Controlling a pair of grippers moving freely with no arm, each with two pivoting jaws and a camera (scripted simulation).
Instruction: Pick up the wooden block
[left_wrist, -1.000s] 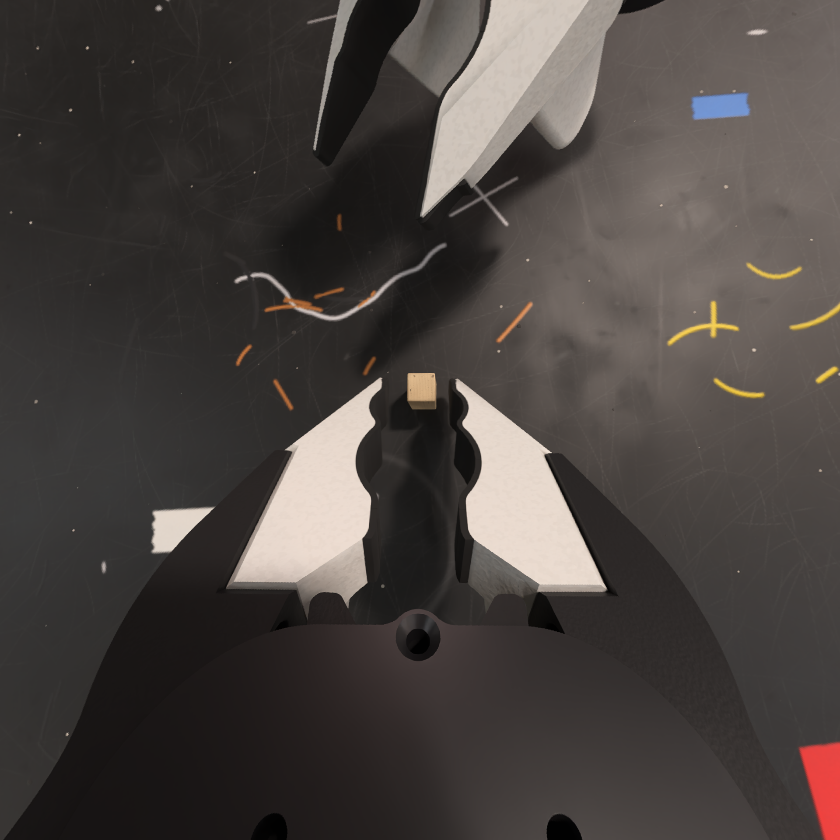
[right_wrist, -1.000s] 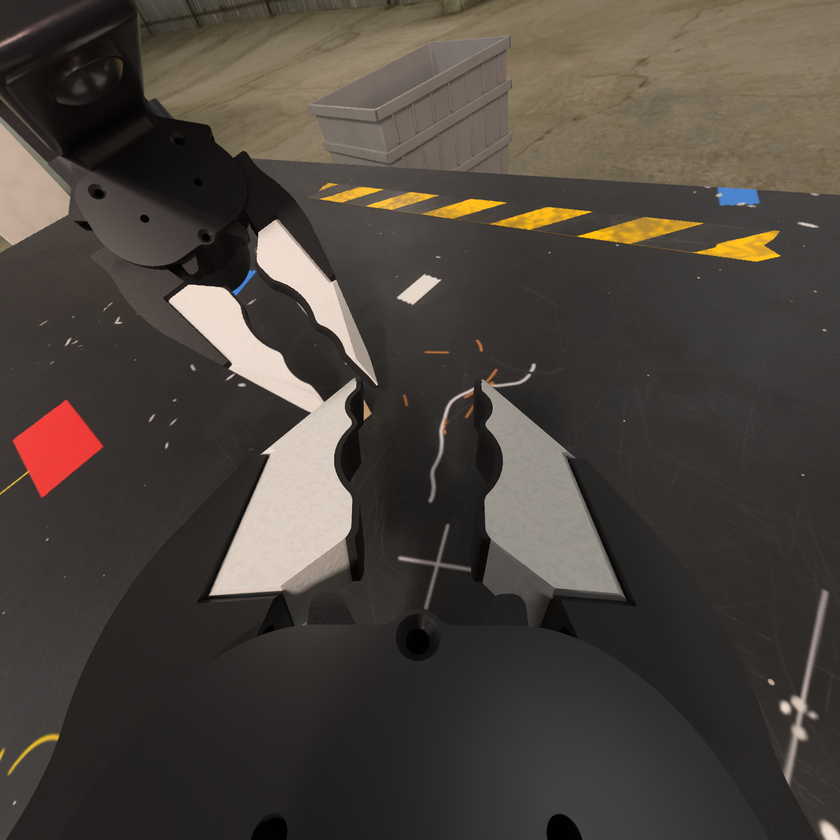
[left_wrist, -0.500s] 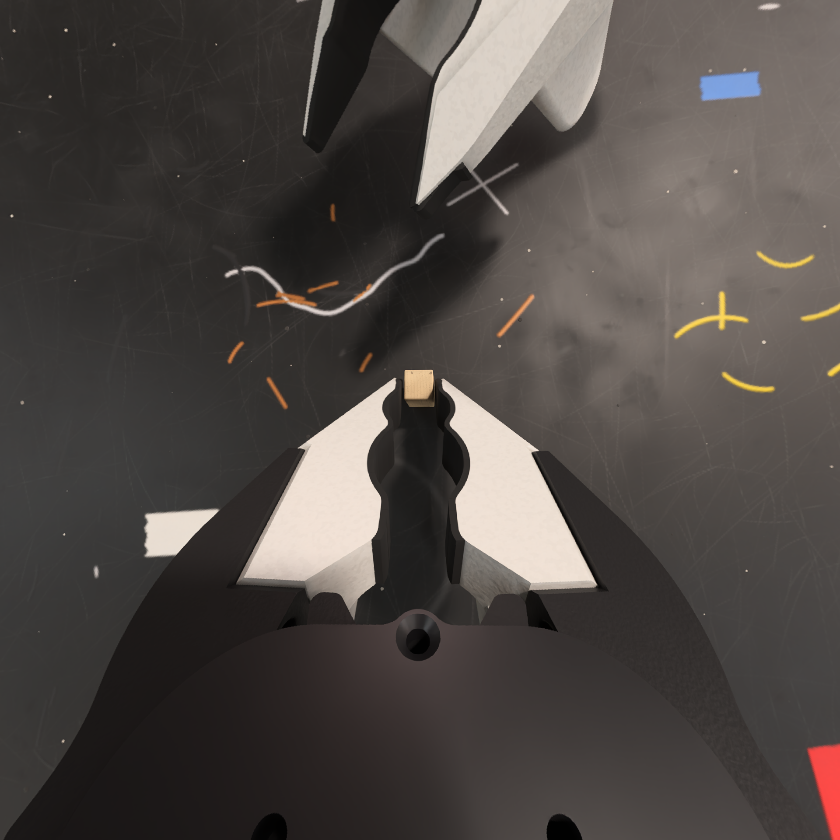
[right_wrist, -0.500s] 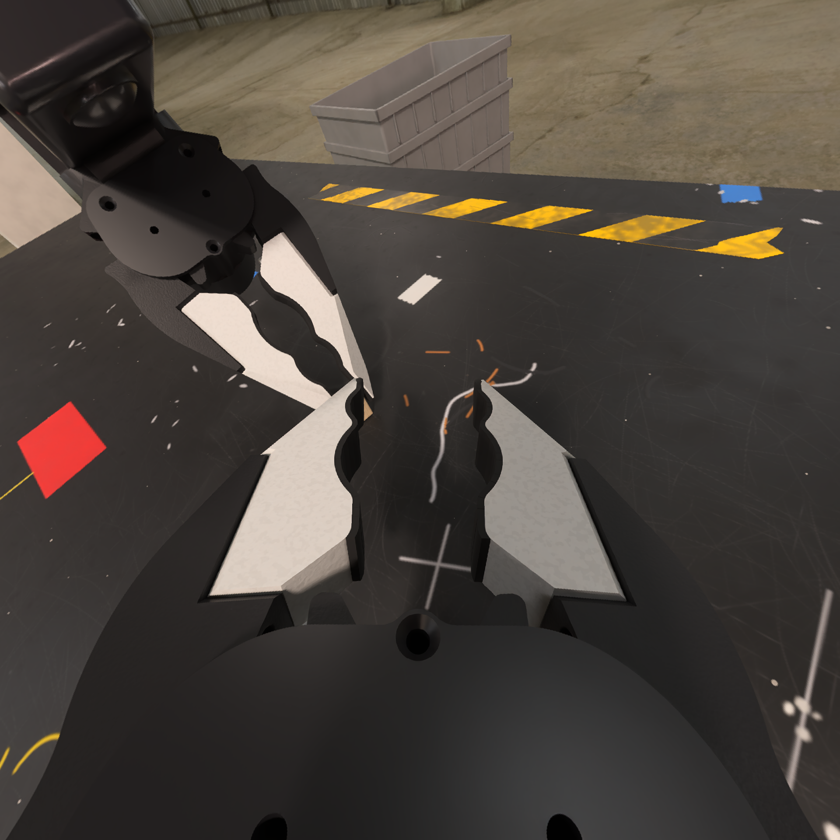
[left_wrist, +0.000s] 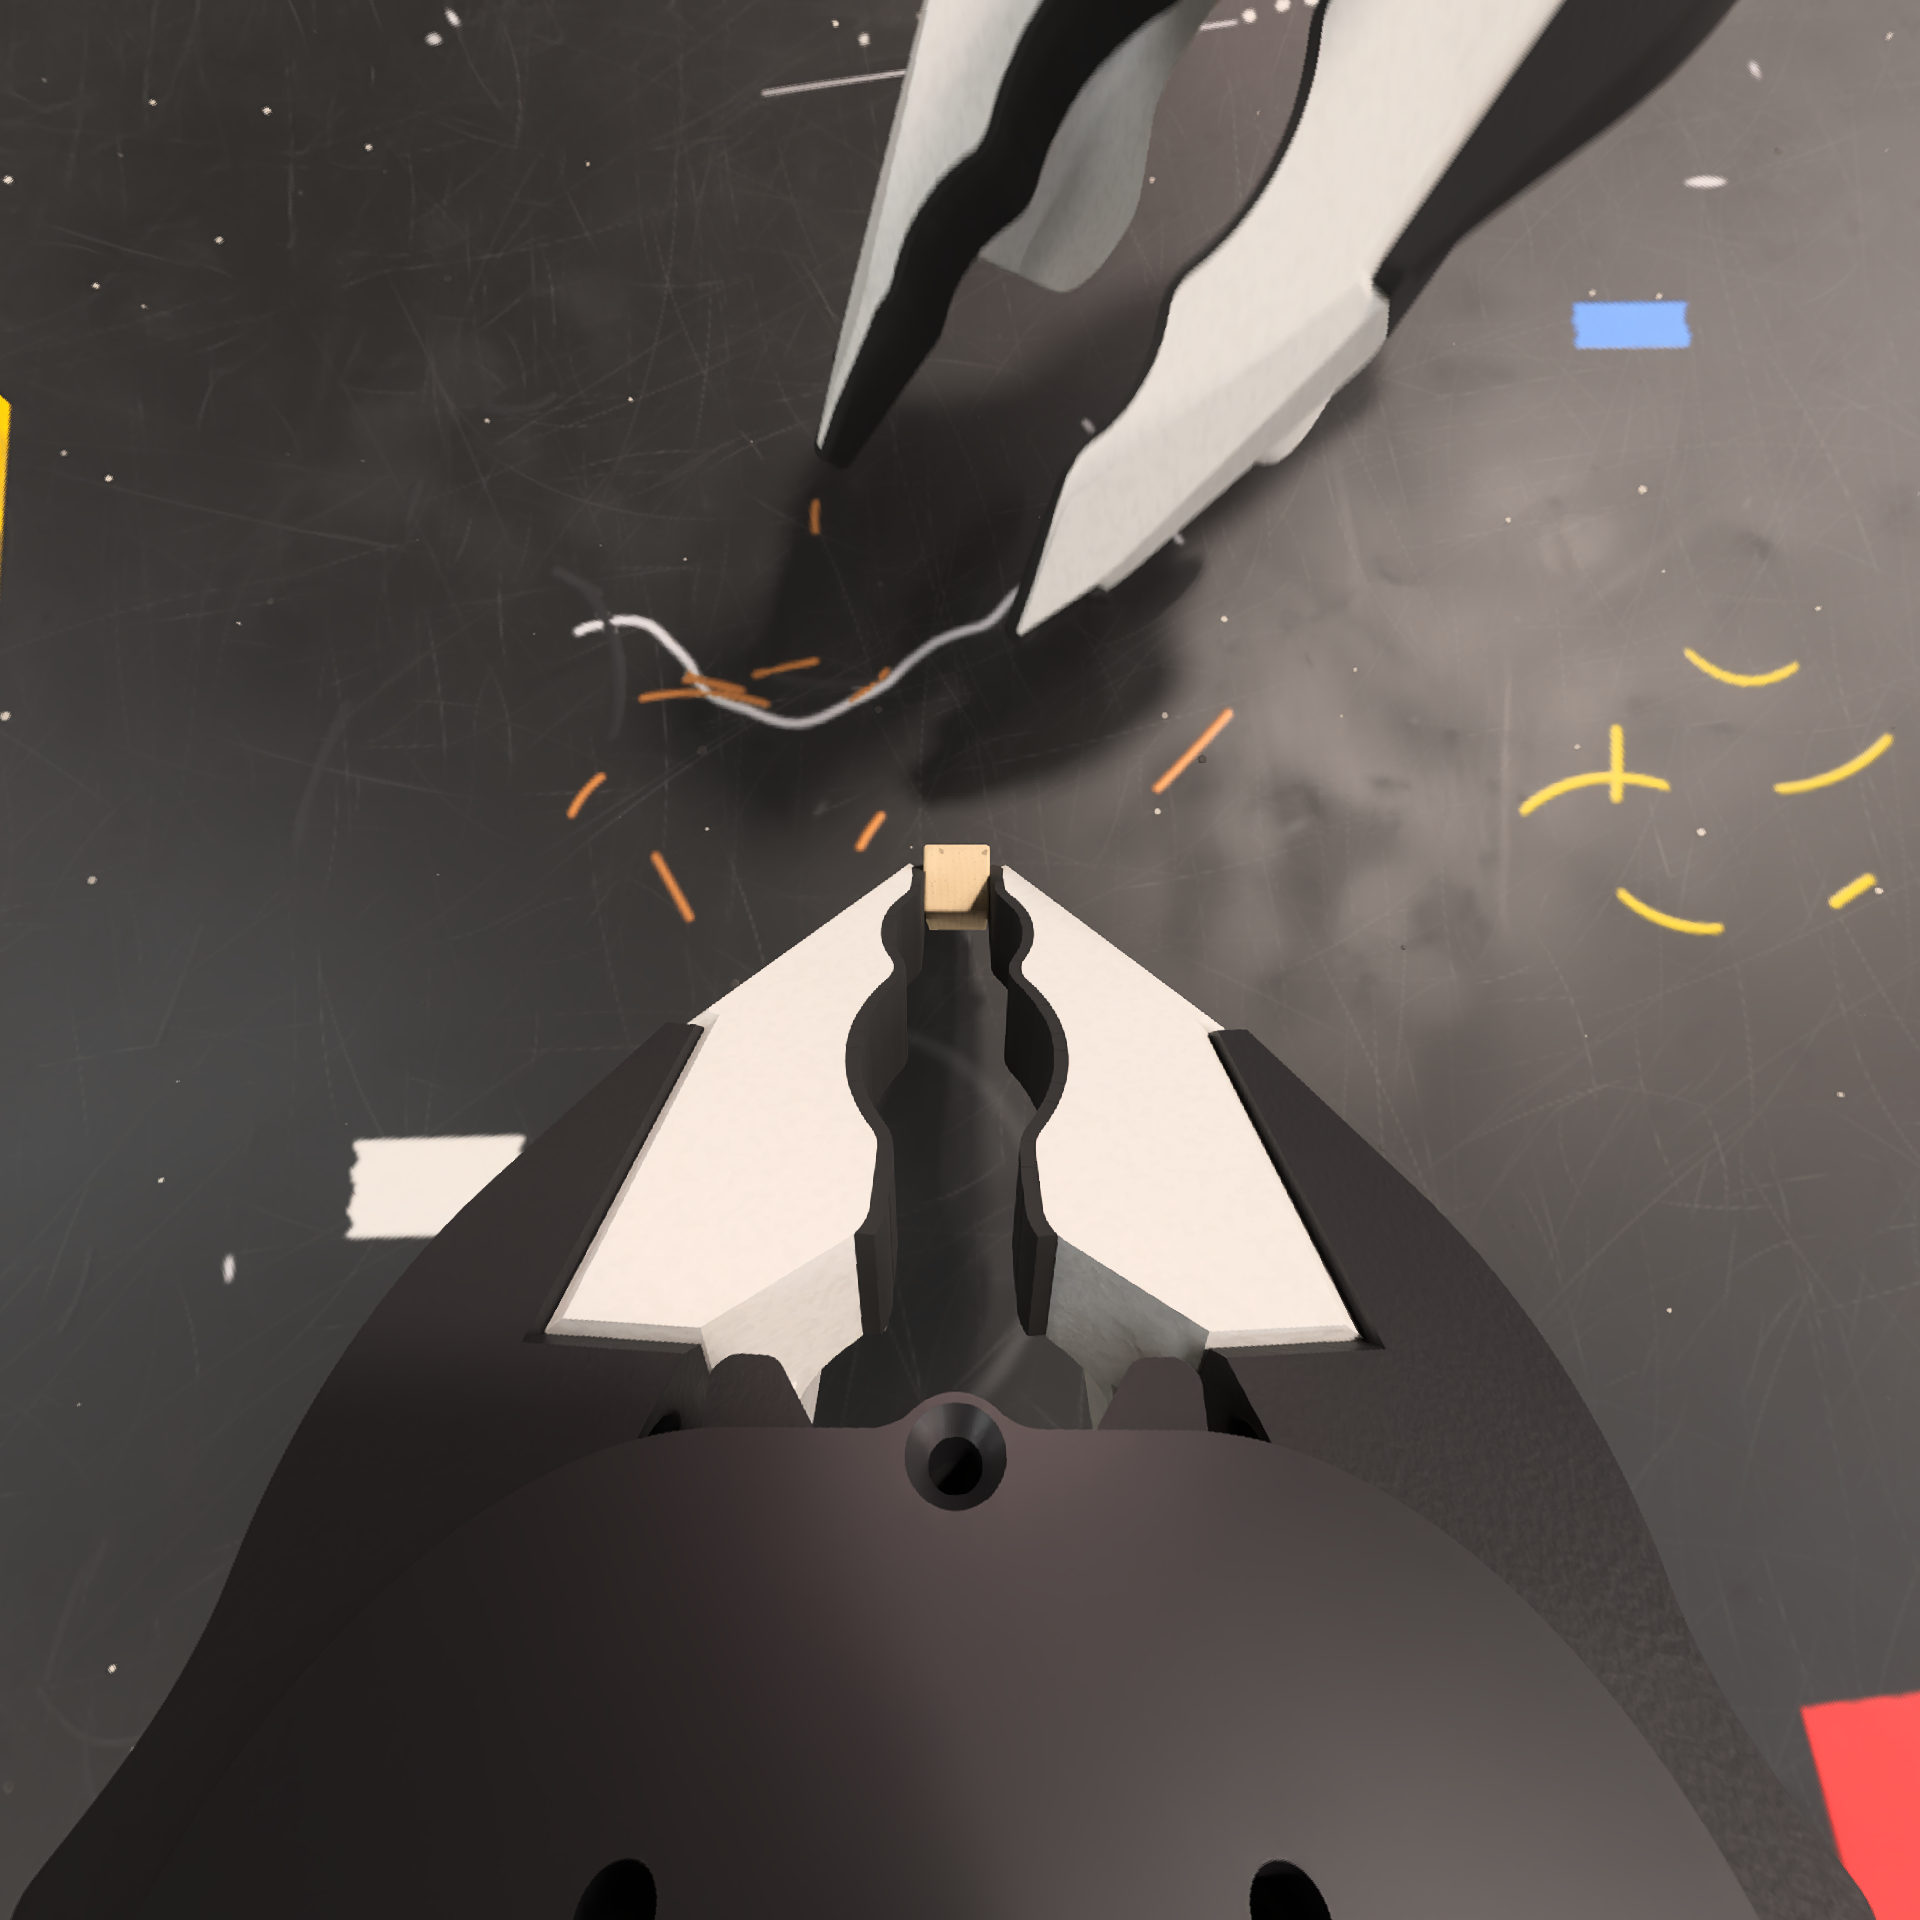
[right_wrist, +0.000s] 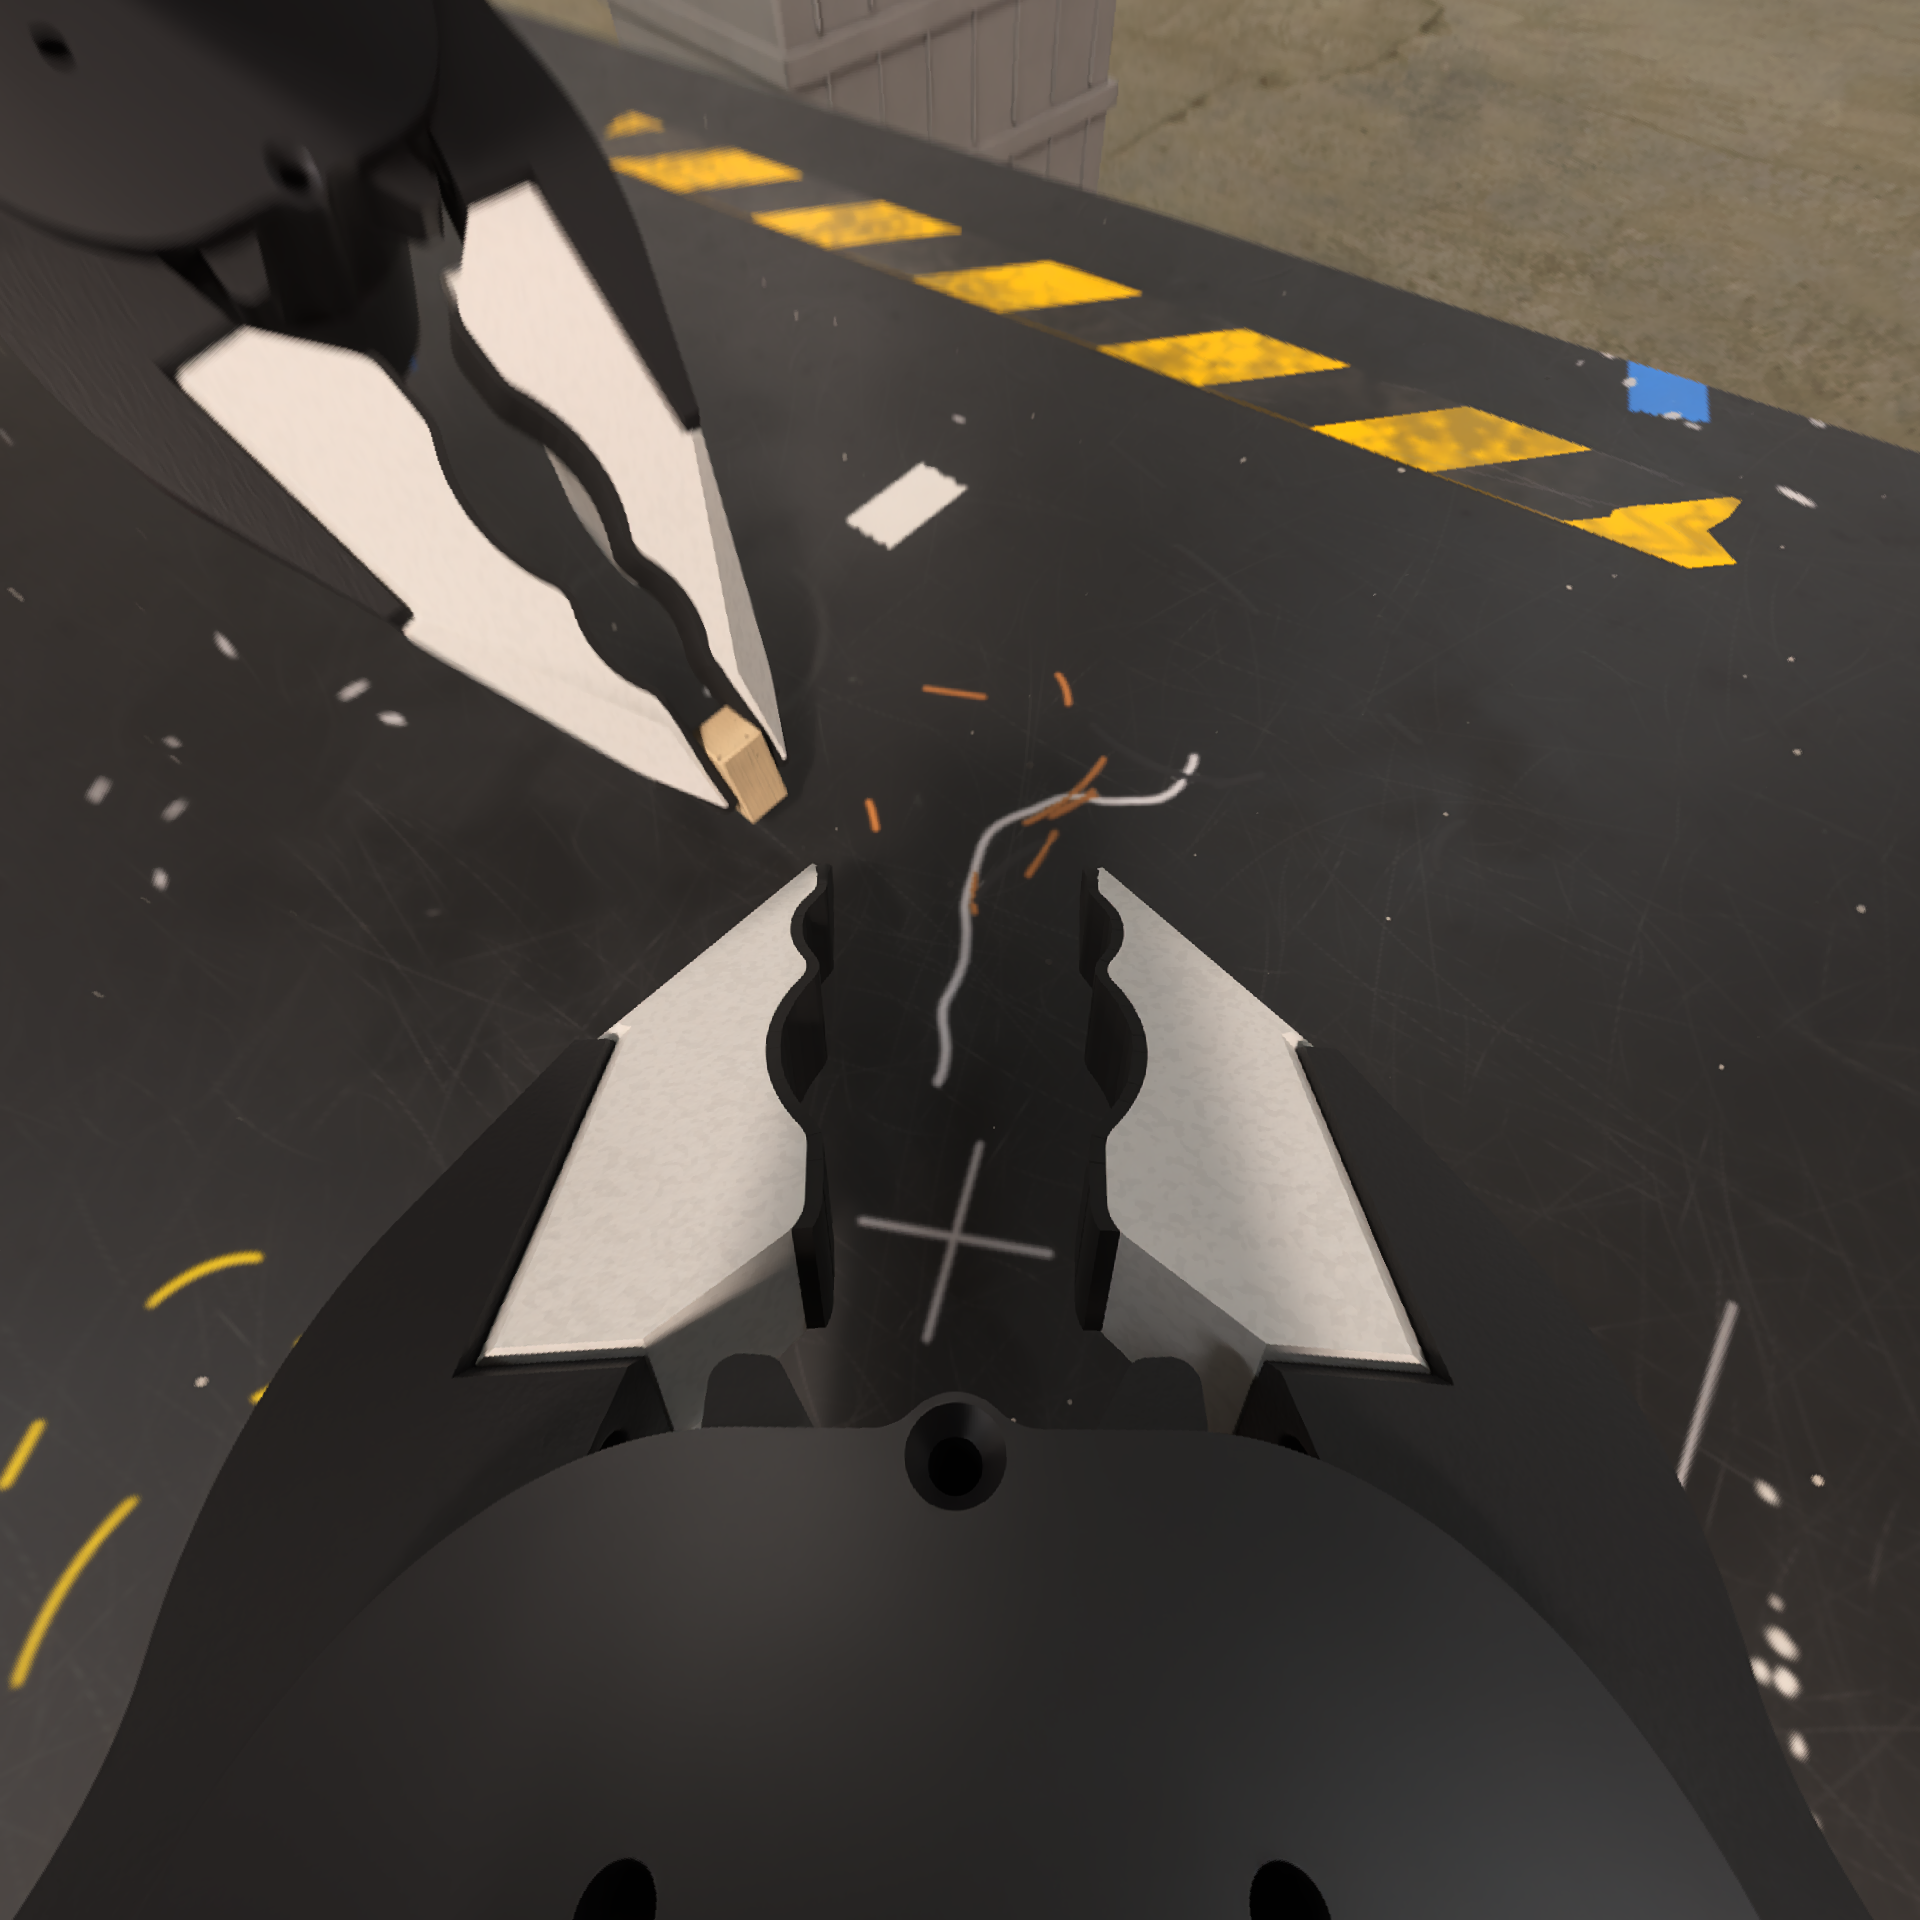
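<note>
The small wooden block (left_wrist: 957, 881) is pinched between the tips of my left gripper (left_wrist: 957, 883), which is shut on it. In the right wrist view the same block (right_wrist: 746, 774) shows at the tips of the left gripper (right_wrist: 750, 774), held a little above the black table (right_wrist: 1455, 831). My right gripper (right_wrist: 954, 883) is open and empty, just to the right of and below the block. It also shows at the top of the left wrist view (left_wrist: 930, 540), fingers spread, beyond the block.
The black table top (left_wrist: 312, 520) carries marks: a white squiggle (left_wrist: 790, 707), orange dashes, yellow arcs (left_wrist: 1704, 790), a white tape piece (left_wrist: 436, 1184), a blue tape piece (left_wrist: 1631, 324), a red patch (left_wrist: 1870, 1808). A grey crate (right_wrist: 914, 62) stands past the yellow-striped far edge (right_wrist: 1226, 353).
My left gripper closed on the block and lifted it off the table. The right gripper moved nearer to the left gripper and the block, staying open.
</note>
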